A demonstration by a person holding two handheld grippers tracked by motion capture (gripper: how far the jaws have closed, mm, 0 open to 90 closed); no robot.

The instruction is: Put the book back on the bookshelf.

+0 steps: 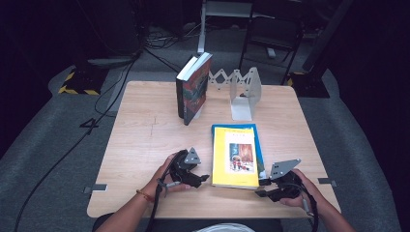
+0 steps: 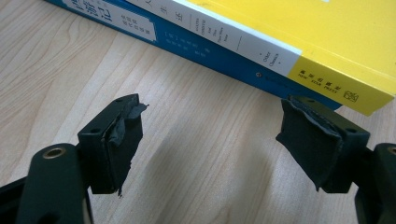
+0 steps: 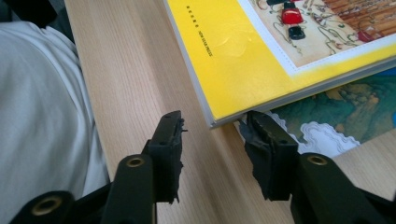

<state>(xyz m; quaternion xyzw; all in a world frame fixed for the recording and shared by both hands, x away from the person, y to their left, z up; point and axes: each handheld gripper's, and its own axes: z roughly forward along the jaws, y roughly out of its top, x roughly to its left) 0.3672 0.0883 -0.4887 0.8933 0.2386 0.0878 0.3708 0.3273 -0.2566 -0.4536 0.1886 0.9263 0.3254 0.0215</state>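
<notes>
Yellow book (image 1: 235,155) flat between both grippers' parted jaws.

Wooden table (image 1: 145,140) on grey carpet (image 1: 48,145); dark surroundings, perhaps chair legs (image 1: 270,38) behind.

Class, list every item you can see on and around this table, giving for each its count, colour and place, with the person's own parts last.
Yellow book: one, yellow, near edge, lying on the blue book.
Blue book: one, blue, under the yellow one.
Upright book: one, multicoloured cover, far middle.
Bookend: one, grey metal, far right.
Table: one, light wood.
Left claw: one, black, open beside the books' spines.
Right claw: one, black, open at the yellow book's corner.
</notes>
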